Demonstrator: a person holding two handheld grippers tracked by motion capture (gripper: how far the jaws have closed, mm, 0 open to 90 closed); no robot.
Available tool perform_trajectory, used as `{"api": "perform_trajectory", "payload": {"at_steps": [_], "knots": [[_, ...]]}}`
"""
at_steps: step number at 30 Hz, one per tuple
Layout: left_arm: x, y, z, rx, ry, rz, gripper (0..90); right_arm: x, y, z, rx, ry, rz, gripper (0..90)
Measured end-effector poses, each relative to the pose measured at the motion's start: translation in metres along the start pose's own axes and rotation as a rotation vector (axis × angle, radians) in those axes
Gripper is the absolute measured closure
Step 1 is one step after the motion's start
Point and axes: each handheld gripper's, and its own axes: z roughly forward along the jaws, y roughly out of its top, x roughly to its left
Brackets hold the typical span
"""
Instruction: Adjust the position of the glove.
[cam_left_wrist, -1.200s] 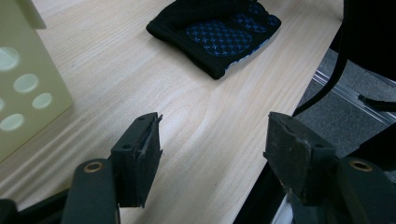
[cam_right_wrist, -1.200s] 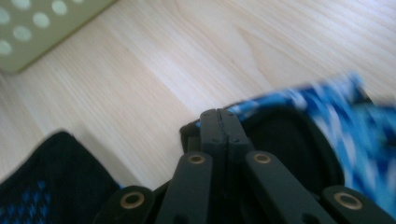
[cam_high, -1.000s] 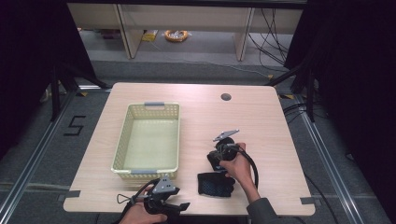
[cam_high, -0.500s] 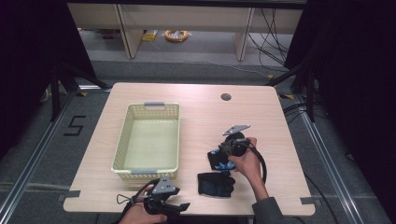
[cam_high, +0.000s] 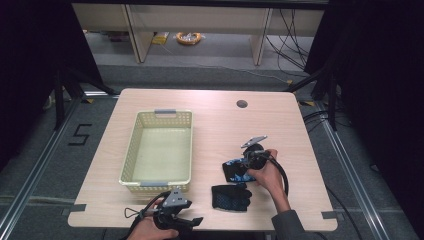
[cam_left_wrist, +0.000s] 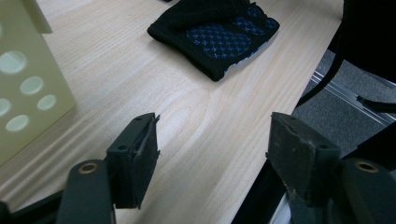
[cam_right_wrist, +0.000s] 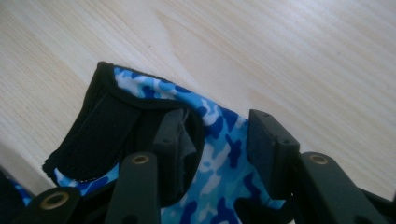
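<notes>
1. Right gripper: held in the person's right hand over the right half of the counter; its fingers have just been opening and now stand spread, with a fold of the blue camouflage glove between them; whether the left finger's pad touches the cloth cannot be told, and the right finger stands clear of it.
2. Blue camouflage glove: lies on the counter directly under and between the right fingers; its black cuff strap rises up just left of the left finger in the right gripper view; in the high view it sits just ahead of the right hand.
3. Black glove: flat on the counter near its front edge, just beside the camouflage glove on the person's side; blue dotted palm facing up; in the left gripper view it lies well ahead of the left fingers.
4. Left gripper: held at the counter's front edge in the left hand; fingers spread wide with bare wood between them.
5. Basket: pale yellow, perforated walls; stands on the left half of the counter, just beyond the left fingers; one corner shows to their left in the left gripper view.
</notes>
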Motion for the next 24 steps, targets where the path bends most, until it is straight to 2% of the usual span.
{"api": "perform_trajectory", "payload": {"at_steps": [1,4,6,8,9,10,11,12,13,14,15,16,17,18,19,22,23,24], "knots": [[0.000,0.000,0.000,0.002,0.000,0.001,31.3,0.001,-0.001,0.002,0.013,0.006,0.019,60.8],[-0.001,0.000,0.001,0.001,-0.005,-0.003,29.4,-0.001,-0.004,0.003,-0.004,0.047,0.058,68.4],[0.000,-0.001,0.001,0.009,0.002,0.004,28.6,-0.002,-0.007,0.004,-0.031,0.062,0.065,71.5],[-0.001,-0.001,0.002,0.006,0.001,-0.001,28.5,-0.002,-0.008,0.004,-0.037,0.060,0.086,73.4],[-0.002,-0.001,0.002,0.006,0.001,-0.021,28.5,-0.002,-0.009,0.003,-0.037,0.062,0.091,75.8],[-0.002,-0.001,0.001,0.001,-0.001,-0.012,28.5,-0.002,-0.008,0.002,-0.036,0.056,0.092,79.4],[0.000,0.000,0.000,0.021,0.006,0.006,28.5,-0.003,-0.009,0.003,-0.039,0.050,0.075,80.1],[0.000,0.000,0.000,0.018,0.005,0.002,28.6,-0.003,-0.009,0.003,-0.042,0.047,0.076,80.8],[-0.001,0.000,0.001,0.003,-0.004,-0.011,28.7,-0.002,-0.009,0.002,-0.040,0.053,0.102,81.5],[-0.001,-0.001,0.001,0.011,-0.002,-0.023,28.8,-0.002,-0.009,0.002,-0.047,0.050,0.121,82.1],[-0.001,-0.001,0.001,0.010,-0.005,-0.026,28.9,-0.003,-0.011,0.003,-0.058,0.046,0.099,82.4],[-0.001,-0.001,0.001,0.010,-0.005,-0.026,29.0,-0.002,-0.011,0.003,-0.057,0.052,0.127,83.3],[0.000,-0.001,0.001,0.009,-0.002,-0.020,29.1,-0.003,-0.011,0.003,-0.064,0.051,0.128,84.9],[0.001,-0.001,0.001,0.008,-0.001,-0.011,29.2,-0.003,-0.012,0.004,-0.086,0.055,0.149,85.8],[0.001,-0.001,0.001,0.007,-0.001,-0.010,29.2,-0.003,-0.012,0.001,-0.065,0.059,0.157,86.6],[0.001,0.000,0.000,0.004,-0.003,-0.007,29.2,-0.004,-0.011,0.000,-0.081,0.052,0.134,88.0],[0.001,0.000,0.000,0.004,-0.002,-0.007,29.1,-0.003,-0.010,0.000,-0.102,0.054,0.148,88.2],[0.001,-0.001,0.000,0.004,-0.004,-0.007,29.0,-0.003,-0.009,-0.004,-0.088,0.051,0.141,88.2]]}}
